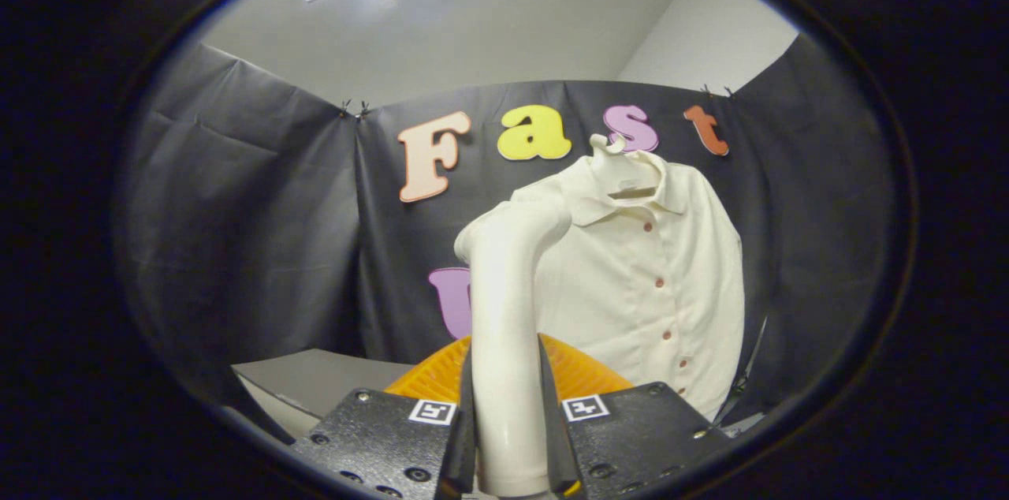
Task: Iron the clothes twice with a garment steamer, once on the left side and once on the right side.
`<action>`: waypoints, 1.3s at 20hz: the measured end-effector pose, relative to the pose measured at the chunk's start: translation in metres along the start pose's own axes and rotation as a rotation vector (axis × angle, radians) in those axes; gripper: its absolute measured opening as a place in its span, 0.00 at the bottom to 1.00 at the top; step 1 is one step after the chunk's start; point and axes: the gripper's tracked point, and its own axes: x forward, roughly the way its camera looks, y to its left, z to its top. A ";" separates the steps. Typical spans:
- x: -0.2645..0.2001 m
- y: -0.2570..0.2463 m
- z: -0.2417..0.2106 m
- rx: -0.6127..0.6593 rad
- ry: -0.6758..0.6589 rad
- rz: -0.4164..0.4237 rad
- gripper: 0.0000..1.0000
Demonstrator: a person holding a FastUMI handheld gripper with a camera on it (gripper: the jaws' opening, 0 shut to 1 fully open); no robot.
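With my hand-held gripper (508, 437) clamped on the garment steamer (504, 303), I hold it upright, its head beside the shirt (654, 287).

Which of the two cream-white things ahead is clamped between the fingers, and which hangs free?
The smooth cream-white garment steamer stands upright with both fingers pressing its handle. The cream-white buttoned shirt hangs beyond it on a hanger, untouched by the fingers.

A cream garment steamer (508, 311) stands upright, its handle clamped between the jaws of the gripper (508, 437), head angled toward a cream button-front shirt (654, 279) that hangs on a hanger (623, 161) just beyond it.
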 end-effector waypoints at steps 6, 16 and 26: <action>0.036 -0.039 -0.024 0.032 0.014 -0.027 0.35; 0.076 -0.077 -0.095 0.180 0.065 0.005 0.35; 0.053 -0.084 -0.155 0.140 0.132 0.006 0.35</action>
